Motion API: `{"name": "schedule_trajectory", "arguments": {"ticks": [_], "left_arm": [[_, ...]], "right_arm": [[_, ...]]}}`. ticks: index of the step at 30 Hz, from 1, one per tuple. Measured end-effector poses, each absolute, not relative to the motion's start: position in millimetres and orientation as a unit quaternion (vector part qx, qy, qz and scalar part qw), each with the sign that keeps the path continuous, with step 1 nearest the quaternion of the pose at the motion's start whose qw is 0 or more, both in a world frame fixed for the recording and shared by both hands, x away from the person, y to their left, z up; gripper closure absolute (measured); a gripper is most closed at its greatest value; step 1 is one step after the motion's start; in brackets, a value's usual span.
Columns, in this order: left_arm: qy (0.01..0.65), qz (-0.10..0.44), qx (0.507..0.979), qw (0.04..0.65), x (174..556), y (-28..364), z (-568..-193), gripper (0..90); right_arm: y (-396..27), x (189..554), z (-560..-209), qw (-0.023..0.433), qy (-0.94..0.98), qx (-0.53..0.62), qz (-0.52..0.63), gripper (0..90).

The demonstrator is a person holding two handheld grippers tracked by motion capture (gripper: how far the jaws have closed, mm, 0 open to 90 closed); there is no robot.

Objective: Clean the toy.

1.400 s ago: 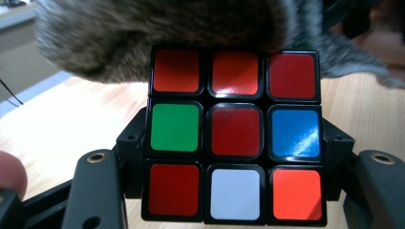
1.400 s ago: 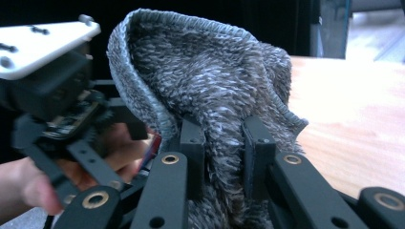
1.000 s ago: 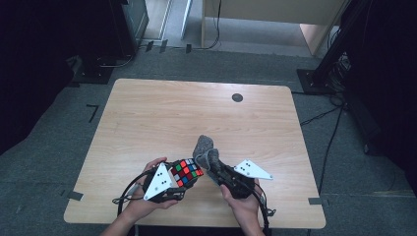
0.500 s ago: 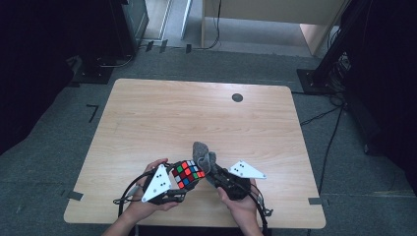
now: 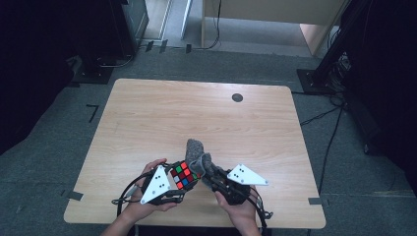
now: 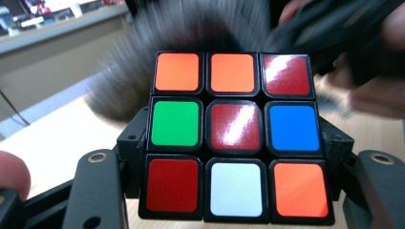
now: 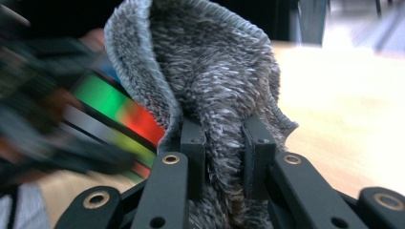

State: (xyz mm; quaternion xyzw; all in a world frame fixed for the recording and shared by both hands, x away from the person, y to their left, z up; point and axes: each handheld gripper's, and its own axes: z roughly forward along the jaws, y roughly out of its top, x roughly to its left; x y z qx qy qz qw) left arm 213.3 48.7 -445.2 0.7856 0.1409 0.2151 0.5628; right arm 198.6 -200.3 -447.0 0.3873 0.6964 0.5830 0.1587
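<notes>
Left gripper (image 5: 183, 181) clamped on puzzle cube (image 5: 184, 175) near table's (image 5: 147, 118) six-o'clock edge; right gripper (image 5: 210, 173) pinching grey cloth (image 5: 196, 153), upright, touching cube at its three o'clock.

A scrambled black-framed plastic puzzle cube (image 6: 232, 136), with glossy stickers in orange, red, green, blue and white, is held off the wooden tabletop (image 5: 196, 113) near its front edge, one face showing a red centre square. Just beside it, on its right in the high view, a fuzzy grey knitted cloth (image 7: 215, 81) stands bunched upright, its folded top rising above the cube.
</notes>
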Motion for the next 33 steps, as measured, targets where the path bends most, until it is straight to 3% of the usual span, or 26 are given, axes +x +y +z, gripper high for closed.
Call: {"name": "schedule_trajectory", "arguments": {"ticks": [4,8,12,18,26,33], "left_arm": [[0.141,0.222,0.784,0.562,217,53,-446,34.1],[0.137,0.235,0.800,0.535,217,47,-453,34.1],[0.133,0.225,0.796,0.546,212,44,-447,34.1],[0.144,0.200,0.769,0.590,216,58,-439,34.1],[0.136,0.212,0.793,0.555,216,48,-449,34.1],[0.144,0.196,0.773,0.586,216,57,-441,34.1]], "right_arm": [[-213,207,-454,0.153,0.691,0.425,0.565,75.7],[-212,195,-434,0.146,0.668,0.374,0.626,75.5],[-196,187,-431,0.154,0.692,0.346,0.615,75.6],[-207,202,-449,0.151,0.694,0.403,0.577,75.7],[-201,188,-428,0.143,0.683,0.343,0.628,75.3],[-209,204,-450,0.160,0.707,0.398,0.562,75.3]]}}
